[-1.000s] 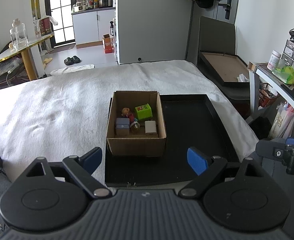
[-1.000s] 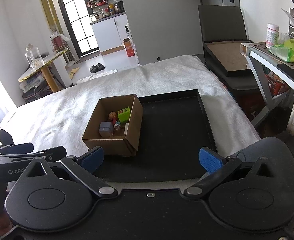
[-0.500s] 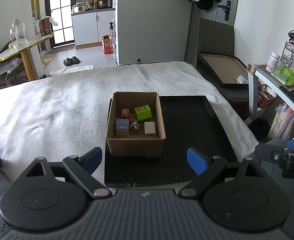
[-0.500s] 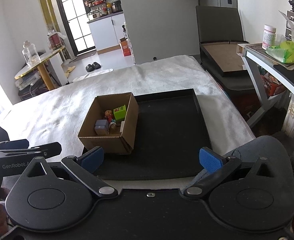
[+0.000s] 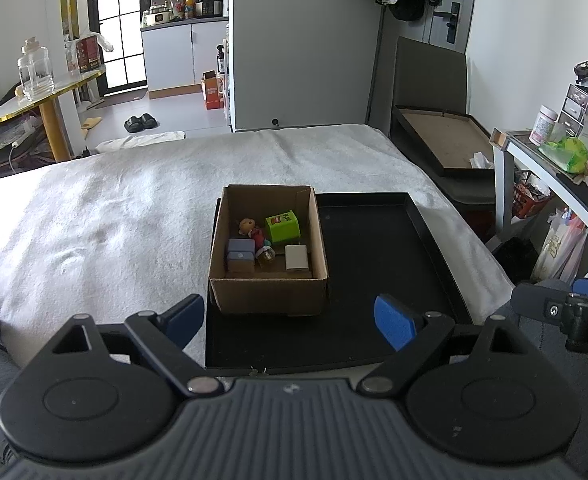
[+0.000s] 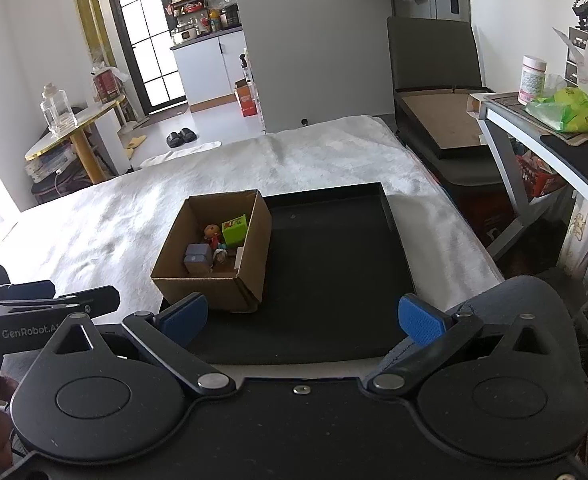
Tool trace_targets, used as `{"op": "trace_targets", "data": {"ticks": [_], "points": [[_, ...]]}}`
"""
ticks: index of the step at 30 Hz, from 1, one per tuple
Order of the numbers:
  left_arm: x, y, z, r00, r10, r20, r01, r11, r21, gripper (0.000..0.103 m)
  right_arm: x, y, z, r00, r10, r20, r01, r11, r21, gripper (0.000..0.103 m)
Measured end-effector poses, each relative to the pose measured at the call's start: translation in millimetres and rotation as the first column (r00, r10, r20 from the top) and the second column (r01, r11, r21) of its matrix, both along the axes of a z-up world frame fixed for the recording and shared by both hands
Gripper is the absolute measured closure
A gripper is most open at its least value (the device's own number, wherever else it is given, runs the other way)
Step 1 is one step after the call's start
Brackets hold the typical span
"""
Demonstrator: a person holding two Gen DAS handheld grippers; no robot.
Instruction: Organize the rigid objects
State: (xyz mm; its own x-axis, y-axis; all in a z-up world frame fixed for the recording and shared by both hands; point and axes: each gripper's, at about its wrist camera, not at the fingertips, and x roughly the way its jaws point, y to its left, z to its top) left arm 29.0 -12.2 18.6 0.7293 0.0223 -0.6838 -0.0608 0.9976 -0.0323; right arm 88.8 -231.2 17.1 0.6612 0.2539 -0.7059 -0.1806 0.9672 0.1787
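Note:
A brown cardboard box (image 5: 268,294) (image 6: 218,288) stands on the left part of a black tray (image 5: 377,248) (image 6: 333,264) on a white-covered bed. Inside lie a green cube (image 5: 282,226) (image 6: 234,230), a small doll figure (image 5: 253,230) (image 6: 212,235), a grey-blue block (image 5: 240,254) (image 6: 198,258) and a white block (image 5: 297,257). My left gripper (image 5: 290,318) is open and empty, short of the box's near wall. My right gripper (image 6: 299,318) is open and empty, near the tray's front edge.
The white bed cover (image 5: 106,216) stretches left and behind the tray. A dark chair with a framed board (image 5: 437,140) stands at the back right. A desk with bottles and bags (image 5: 557,152) is at the right. A round table (image 5: 42,92) stands far left.
Both grippers have drawn back and risen slightly; the box and tray look a little farther away. Both stay open and the box's contents have not moved.

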Motion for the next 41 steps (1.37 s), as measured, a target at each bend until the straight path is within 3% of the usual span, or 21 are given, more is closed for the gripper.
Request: {"op": "trace_targets", "data": {"ticks": [41], "points": [[0.1,-2.3,-0.7,1.000,-0.020,0.012,0.020,1.000,0.001,0.012,0.0,1.6,-2.7,1.000,-0.024,0.007,0.024,0.999,-0.038,0.000]]}}
